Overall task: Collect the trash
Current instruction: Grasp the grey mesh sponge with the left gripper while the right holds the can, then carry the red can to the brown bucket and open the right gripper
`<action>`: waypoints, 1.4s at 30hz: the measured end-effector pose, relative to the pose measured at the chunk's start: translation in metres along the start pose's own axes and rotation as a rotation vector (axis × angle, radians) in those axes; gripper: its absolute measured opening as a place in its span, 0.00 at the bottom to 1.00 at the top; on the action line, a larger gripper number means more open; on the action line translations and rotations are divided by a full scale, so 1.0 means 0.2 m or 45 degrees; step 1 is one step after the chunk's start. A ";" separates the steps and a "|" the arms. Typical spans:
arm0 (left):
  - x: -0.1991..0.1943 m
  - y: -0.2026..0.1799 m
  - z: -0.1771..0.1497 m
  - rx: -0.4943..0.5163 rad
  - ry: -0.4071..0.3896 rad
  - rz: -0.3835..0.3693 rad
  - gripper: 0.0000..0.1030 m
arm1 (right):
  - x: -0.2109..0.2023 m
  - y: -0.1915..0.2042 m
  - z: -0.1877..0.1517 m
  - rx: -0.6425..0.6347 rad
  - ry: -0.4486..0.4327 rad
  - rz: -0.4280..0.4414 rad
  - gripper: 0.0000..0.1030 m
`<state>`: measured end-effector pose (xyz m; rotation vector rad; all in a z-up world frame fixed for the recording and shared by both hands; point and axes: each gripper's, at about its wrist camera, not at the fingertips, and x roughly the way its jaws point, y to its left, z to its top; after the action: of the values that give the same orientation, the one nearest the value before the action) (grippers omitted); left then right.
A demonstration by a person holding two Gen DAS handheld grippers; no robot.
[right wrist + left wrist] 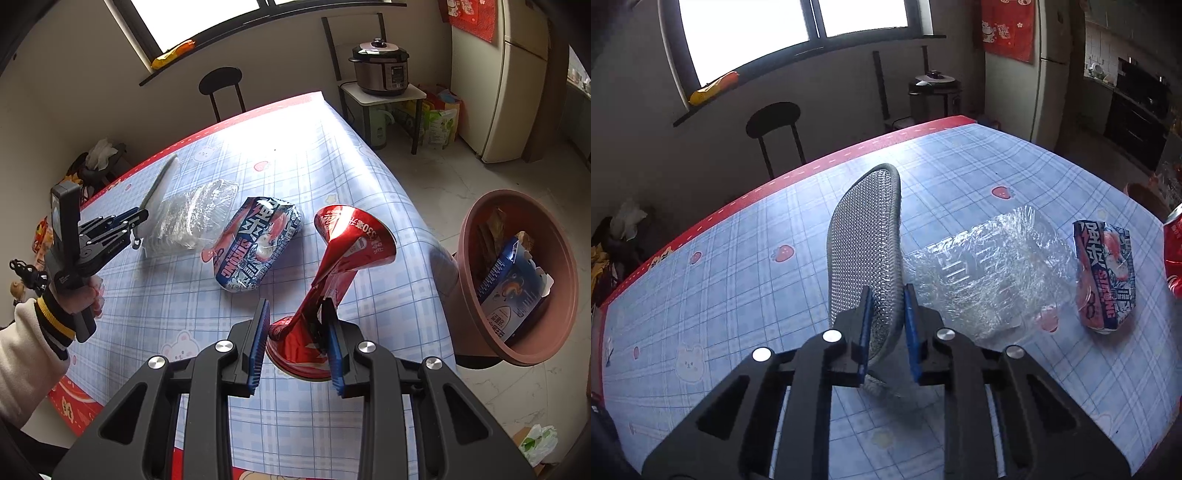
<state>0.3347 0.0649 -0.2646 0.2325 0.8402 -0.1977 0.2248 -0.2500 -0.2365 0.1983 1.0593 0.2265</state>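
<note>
We had the left tool (886, 325) clamped on the heel end of a grey mesh insole (866, 240), which stood on edge above the table (720, 258) with its toe pointing away. The right tool (295, 332) was closed on the pinched waist of a crushed red can (332, 266), its base just below the fingers.

We judged the insole light, thin and floppy, so a grip low on its stiffer heel seemed sound, though the free end could sag or swing. The can looked light and springy, with creased edges that might be sharp and glossy metal that could slip; the flattened waist gave the pads the flattest seat.

A crumpled clear plastic wrapper (982, 266) and a flattened drink carton (1106, 273) lay on the table between the two tools, well apart from either.

The left wrist view showed the mesh texture of the insole and the pads against it, but only a red sliver of the can at its right edge. The right wrist view showed what the other missed: the brown bin (517, 277) just beyond the table's right edge, already holding a blue packet, and the person's sleeve and hand (88, 295) carrying the left tool.
</note>
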 end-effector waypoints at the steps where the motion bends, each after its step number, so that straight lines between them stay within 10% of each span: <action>1: -0.03 0.02 0.01 -0.028 -0.017 -0.026 0.18 | -0.01 0.00 0.00 -0.001 -0.005 0.002 0.28; 13: -0.59 0.23 0.04 -0.355 -0.254 -0.119 0.18 | -0.20 0.03 0.06 0.002 -0.139 0.065 0.28; 27: -1.28 0.11 0.07 -0.405 -0.476 -0.128 0.18 | -0.42 -0.13 0.05 0.044 -0.268 0.109 0.28; 42: -1.49 -0.39 0.18 -0.345 -0.559 -0.208 0.18 | -0.79 -0.90 0.16 0.115 -0.392 -0.255 0.28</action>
<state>0.1456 0.0042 -0.0270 -0.1337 0.4412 -0.2732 0.1948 -0.4690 -0.1365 0.2000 0.7767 -0.0330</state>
